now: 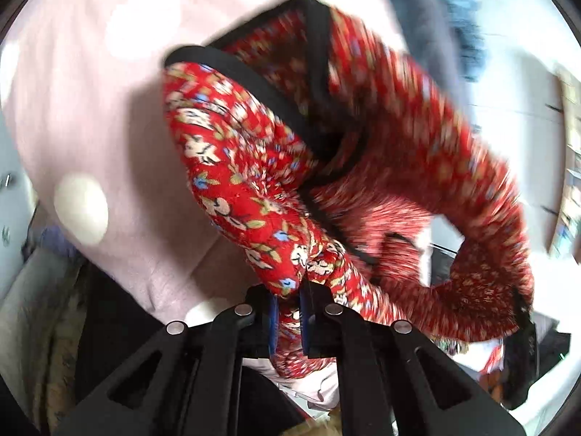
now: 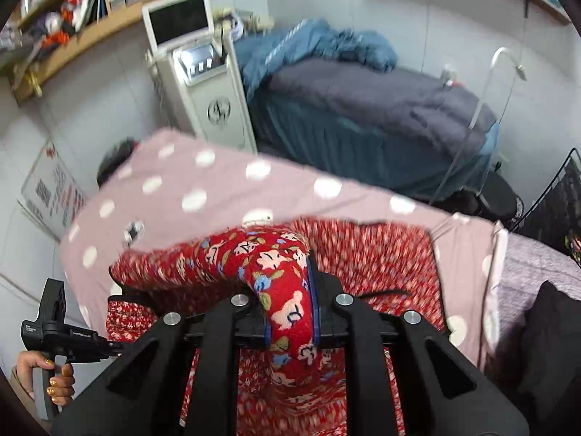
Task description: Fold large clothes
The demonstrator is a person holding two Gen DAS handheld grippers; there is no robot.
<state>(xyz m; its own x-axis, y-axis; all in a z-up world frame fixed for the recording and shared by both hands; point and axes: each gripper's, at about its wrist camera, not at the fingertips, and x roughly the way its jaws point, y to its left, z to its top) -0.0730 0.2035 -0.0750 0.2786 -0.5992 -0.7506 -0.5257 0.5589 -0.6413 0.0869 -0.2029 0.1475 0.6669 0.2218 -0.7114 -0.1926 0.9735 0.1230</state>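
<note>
A red floral garment (image 1: pixel 232 167) with black trim hangs bunched in the air over a pink polka-dot sheet (image 1: pixel 90 91). My left gripper (image 1: pixel 290 312) is shut on a thick fold of it. In the right wrist view the same red garment (image 2: pixel 381 254) lies partly on the pink polka-dot bed (image 2: pixel 218 189). My right gripper (image 2: pixel 290 312) is shut on another rolled fold of it. The left gripper's handle (image 2: pixel 54 327), held by a hand, shows at the lower left of the right wrist view.
A second bed with a grey blanket (image 2: pixel 363 98) and a blue quilt (image 2: pixel 319 43) stands behind. A white machine with a screen (image 2: pixel 196 69) stands by the wall under wooden shelves (image 2: pixel 90 3). A black wire rack (image 2: pixel 555 200) is at the right.
</note>
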